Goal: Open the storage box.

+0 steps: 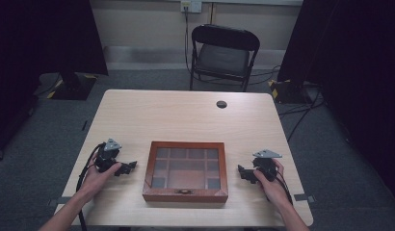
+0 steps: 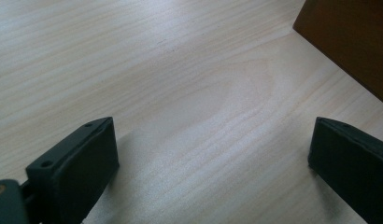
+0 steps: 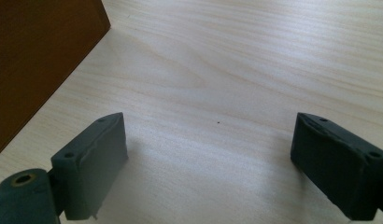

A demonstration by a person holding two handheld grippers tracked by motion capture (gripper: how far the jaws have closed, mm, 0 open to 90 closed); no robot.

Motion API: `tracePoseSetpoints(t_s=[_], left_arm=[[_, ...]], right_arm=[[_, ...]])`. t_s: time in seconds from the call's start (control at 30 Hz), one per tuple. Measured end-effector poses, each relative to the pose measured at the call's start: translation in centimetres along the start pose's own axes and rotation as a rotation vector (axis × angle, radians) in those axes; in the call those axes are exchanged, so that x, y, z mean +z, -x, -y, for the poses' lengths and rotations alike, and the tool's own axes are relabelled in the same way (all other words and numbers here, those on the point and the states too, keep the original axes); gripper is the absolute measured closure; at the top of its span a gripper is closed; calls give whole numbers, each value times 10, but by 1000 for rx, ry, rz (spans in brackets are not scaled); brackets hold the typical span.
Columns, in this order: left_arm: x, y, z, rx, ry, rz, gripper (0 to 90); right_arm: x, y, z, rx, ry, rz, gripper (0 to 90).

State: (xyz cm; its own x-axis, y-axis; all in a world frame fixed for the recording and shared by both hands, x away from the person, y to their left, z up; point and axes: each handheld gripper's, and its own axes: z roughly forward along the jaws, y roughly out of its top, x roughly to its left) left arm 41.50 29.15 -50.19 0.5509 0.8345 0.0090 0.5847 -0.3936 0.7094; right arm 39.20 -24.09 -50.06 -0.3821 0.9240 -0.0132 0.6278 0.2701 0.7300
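A brown wooden box (image 1: 185, 171) with a glass lid over several compartments lies near the table's front edge, its lid down and a small latch at the front. My left gripper (image 1: 129, 167) rests on the table to the box's left, held by a hand, and points at the box. My right gripper (image 1: 243, 173) rests to the box's right and points back at it. Both stand open with only bare wood between their jaws. The box's side wall (image 2: 353, 42) shows at the upper right of the left gripper view, and the same box's other wall (image 3: 35, 60) at the upper left of the right gripper view.
The light wooden table (image 1: 186, 115) has a round cable hole (image 1: 221, 104) near its back edge. A black folding chair (image 1: 223, 55) stands behind the table. Dark curtains and stands flank it on both sides, with cables on the floor at the right.
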Motion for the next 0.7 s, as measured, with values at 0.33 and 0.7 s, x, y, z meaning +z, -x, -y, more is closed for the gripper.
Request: tracePoseSetpoints(t_s=[0.33, 0.7], left_arm=[[-5, -1, -5, -31, -21, 5, 187], [-26, 9, -24, -43, 31, 108, 229]], right_arm=[[0, 0, 0, 0, 0, 0, 101], [0, 0, 0, 0, -1, 0, 101]])
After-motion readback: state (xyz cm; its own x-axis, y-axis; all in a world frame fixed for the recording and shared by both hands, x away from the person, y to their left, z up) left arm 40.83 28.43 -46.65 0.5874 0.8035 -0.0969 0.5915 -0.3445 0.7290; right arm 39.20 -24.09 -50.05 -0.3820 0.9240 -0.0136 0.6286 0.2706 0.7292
